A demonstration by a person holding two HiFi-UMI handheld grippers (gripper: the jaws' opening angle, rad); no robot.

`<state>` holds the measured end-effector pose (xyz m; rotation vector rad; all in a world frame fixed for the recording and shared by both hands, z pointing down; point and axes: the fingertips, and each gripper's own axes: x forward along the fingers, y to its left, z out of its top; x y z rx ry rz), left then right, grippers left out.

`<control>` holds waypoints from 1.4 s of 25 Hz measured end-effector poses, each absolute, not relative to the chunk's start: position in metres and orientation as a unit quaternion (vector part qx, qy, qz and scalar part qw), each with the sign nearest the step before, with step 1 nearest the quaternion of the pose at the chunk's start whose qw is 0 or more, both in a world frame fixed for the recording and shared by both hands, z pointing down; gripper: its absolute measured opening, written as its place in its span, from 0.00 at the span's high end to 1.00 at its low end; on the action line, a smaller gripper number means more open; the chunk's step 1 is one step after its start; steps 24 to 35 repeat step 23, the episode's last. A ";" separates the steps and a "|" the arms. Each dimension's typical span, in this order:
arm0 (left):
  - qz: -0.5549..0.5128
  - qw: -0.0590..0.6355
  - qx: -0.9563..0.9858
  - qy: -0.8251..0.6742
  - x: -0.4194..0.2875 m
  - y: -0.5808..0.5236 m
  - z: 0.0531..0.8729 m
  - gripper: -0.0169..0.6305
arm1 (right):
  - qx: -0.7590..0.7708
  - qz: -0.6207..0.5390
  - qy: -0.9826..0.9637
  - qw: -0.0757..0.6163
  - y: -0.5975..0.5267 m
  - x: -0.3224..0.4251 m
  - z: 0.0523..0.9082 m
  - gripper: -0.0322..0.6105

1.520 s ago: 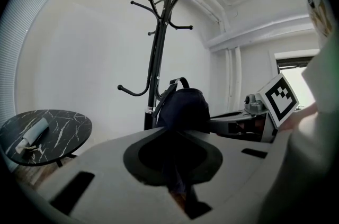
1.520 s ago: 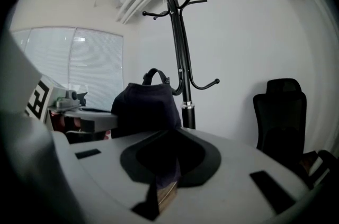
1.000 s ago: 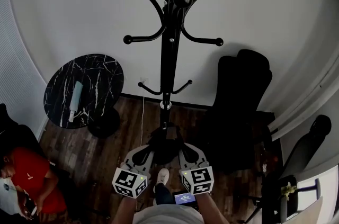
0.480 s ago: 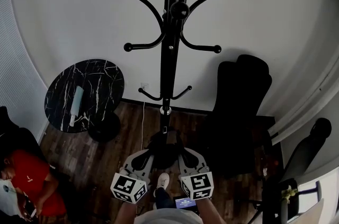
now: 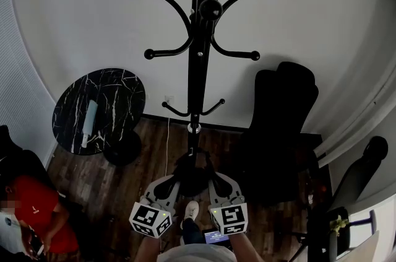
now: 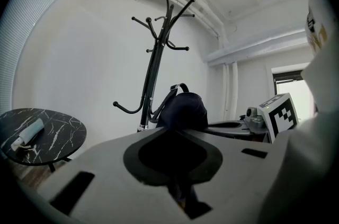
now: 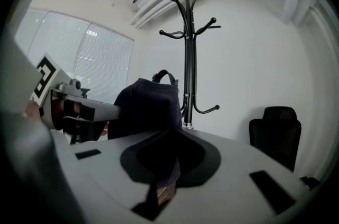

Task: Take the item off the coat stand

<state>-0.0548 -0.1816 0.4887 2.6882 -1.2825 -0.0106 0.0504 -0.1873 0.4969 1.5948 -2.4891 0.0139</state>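
Now, left gripper [image 5: 175, 173] fingers pinching the dark bag [image 5: 193, 177], right gripper [image 5: 212, 173] fingers pinching it too; bag near the coat stand [image 5: 198, 69].

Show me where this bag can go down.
Free for the bag: the right half of the marble table, beside the pale object; the wood floor between the table foot and the coat stand. Crowded: the black chair at right, the person in red at lower left.
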 end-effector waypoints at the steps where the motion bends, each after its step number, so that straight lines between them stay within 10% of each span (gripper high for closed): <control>1: -0.004 0.082 0.899 -0.429 -0.055 -0.183 0.489 0.93 | 0.536 0.006 -0.839 0.091 -0.189 0.050 0.496 0.90; 35: 0.011 0.092 0.893 -0.441 -0.060 -0.187 0.504 0.93 | 0.516 0.059 -0.851 0.080 -0.192 0.047 0.514 0.90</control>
